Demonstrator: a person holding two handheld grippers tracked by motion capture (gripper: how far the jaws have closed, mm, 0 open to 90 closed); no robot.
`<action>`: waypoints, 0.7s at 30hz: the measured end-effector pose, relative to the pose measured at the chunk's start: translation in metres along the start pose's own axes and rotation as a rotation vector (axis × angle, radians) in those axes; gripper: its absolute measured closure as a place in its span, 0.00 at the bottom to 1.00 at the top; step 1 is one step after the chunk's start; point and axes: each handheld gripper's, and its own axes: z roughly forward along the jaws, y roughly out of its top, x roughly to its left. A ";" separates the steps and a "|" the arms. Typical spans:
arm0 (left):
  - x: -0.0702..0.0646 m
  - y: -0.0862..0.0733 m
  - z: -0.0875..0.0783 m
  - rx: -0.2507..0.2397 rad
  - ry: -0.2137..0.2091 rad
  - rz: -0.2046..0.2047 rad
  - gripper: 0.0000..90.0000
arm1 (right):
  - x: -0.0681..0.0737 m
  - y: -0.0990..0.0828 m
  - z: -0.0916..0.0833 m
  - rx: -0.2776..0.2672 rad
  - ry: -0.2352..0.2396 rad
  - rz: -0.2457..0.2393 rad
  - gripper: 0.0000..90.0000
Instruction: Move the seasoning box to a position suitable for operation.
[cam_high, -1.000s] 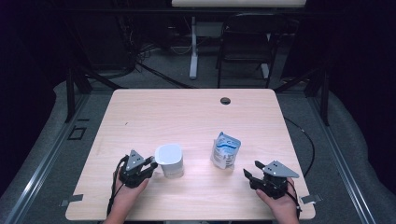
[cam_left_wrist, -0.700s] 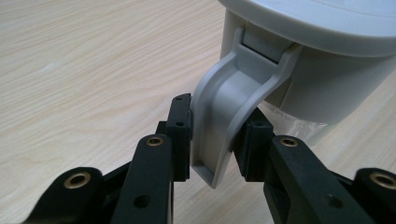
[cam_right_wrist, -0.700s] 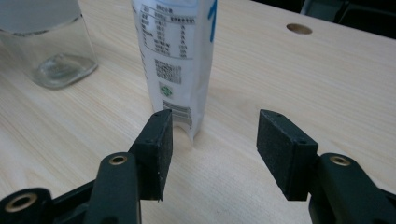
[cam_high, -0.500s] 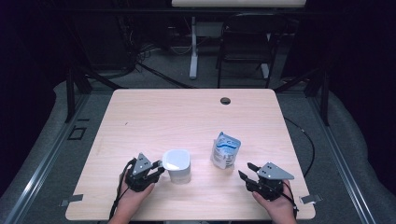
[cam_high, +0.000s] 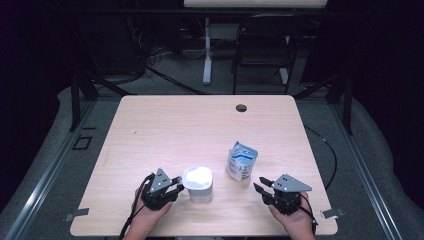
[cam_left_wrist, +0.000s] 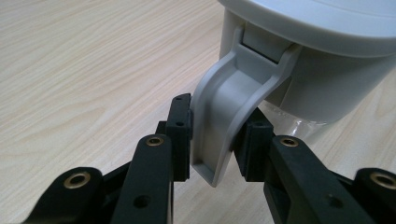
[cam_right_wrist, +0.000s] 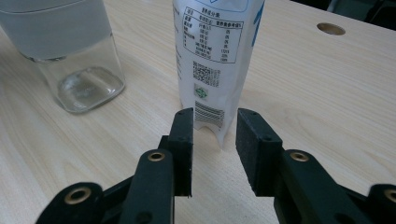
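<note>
Pale wood-grain table (cam_high: 165, 125), matte laminate, rounded corners, one round cable hole (cam_high: 241, 108) near the far edge; dark room and grey floor beyond.

Item one: jug (cam_high: 198, 184), clear glass-like base under a smooth grey-white plastic collar and lid, with a curved grey handle (cam_left_wrist: 229, 112). It stood near the front edge, left of centre.

Item two: pouch (cam_high: 241, 161), soft white and blue printed film, upright, just right of the jug and apart from it.

Left gripper (cam_high: 176, 186): black jaws part closed, rubbery pads clamped on the jug's handle from both sides.

Right gripper (cam_high: 260, 188): jaws just closing, about half open, nothing gripped; pouch's lower corner stood just ahead of the pads (cam_right_wrist: 184, 135), untouched.
</note>
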 end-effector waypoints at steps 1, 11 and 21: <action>0.000 0.000 0.000 0.000 0.000 0.001 0.78 | 0.000 0.000 0.000 0.002 0.001 -0.003 0.75; -0.003 -0.001 0.001 -0.014 -0.022 -0.017 0.77 | 0.008 0.006 0.001 -0.036 0.036 0.012 0.69; 0.003 -0.004 -0.007 0.001 -0.078 -0.072 0.65 | 0.013 0.012 0.003 -0.047 0.050 0.012 0.77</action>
